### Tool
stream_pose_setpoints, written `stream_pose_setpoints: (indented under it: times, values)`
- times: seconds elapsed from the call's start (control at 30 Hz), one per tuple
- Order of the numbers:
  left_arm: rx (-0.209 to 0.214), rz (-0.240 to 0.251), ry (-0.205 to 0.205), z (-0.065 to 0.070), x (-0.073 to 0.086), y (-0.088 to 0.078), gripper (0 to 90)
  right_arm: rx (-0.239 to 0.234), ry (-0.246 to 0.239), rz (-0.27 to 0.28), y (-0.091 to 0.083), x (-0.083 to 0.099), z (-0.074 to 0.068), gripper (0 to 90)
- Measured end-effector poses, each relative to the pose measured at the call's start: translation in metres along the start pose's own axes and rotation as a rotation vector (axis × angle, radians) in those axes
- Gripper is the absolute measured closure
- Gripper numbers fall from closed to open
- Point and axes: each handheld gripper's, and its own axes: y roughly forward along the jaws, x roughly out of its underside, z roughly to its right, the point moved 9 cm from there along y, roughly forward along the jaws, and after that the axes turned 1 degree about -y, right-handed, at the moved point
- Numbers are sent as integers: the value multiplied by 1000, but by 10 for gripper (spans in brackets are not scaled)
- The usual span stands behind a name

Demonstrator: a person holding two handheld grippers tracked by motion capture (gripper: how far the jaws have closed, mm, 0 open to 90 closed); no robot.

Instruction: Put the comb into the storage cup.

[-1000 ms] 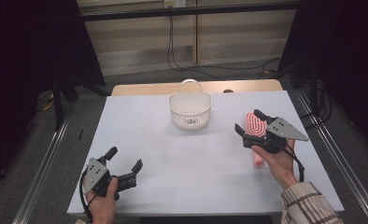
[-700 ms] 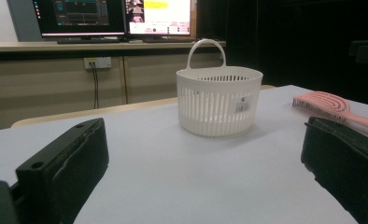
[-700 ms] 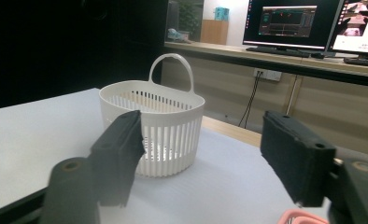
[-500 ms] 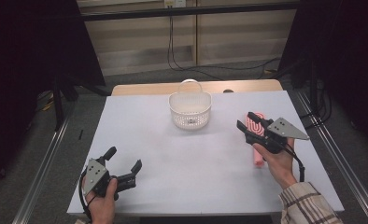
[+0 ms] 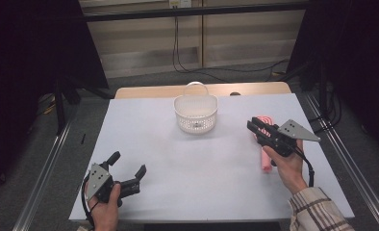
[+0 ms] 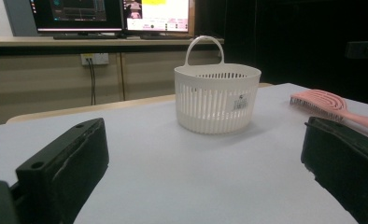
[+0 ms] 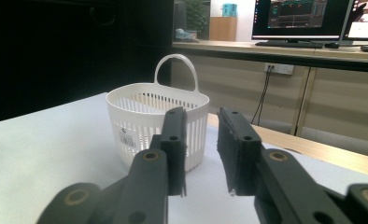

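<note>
At the far centre of the white table (image 5: 202, 168), toward twelve o'clock in the high view, one white slatted plastic basket (image 5: 195, 114) is seen, round-walled with an arched handle. A small label on its wall is picked up in the left gripper view and in the right gripper view; from above it cannot be made out. One pink brush (image 5: 264, 144) is laid flat at about three o'clock, its vented, looped head pointed away from the person; its handle is partly covered from above by the right gripper (image 5: 255, 127), while its head is shown clear at the right edge of the left gripper view. Two grippers are counted. The left gripper (image 5: 128, 164), held at seven o'clock just above the table, is spread wide with nothing between its blocky black jaws. The right gripper's jaws are parted by a narrow gap, nothing gripped, and are pointed toward the basket. Two lit monitors (image 6: 112, 14) on a wooden bench are caught beyond the table.
</note>
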Motion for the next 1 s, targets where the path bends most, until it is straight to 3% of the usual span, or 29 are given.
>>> stream_pose_setpoints:
  times: [0.23,0.27,0.47,0.6,0.67,0.73,0.9,1.0]
  values:
    - [2,-10,-10,1,1,1,10,-23,-29,-29,0,2,-3,878]
    - [3,-8,-9,0,1,0,10,-39,-6,-29,-1,1,-5,885]
    - [3,-9,-8,0,1,0,10,-35,-27,-69,-2,2,-5,900]
    - [0,-11,-8,0,1,0,10,-45,-14,-94,-4,2,-6,900]
    - [-3,-12,-8,-1,1,0,10,-54,16,-143,-5,3,-6,900]
    - [-6,-12,-8,-1,1,1,10,-41,5,-179,-6,3,-5,900]
    - [-8,-8,-15,-1,1,1,10,-58,8,-226,-7,4,-8,900]
    - [-6,-11,-13,-1,2,1,10,-69,16,-305,-7,9,-10,900]
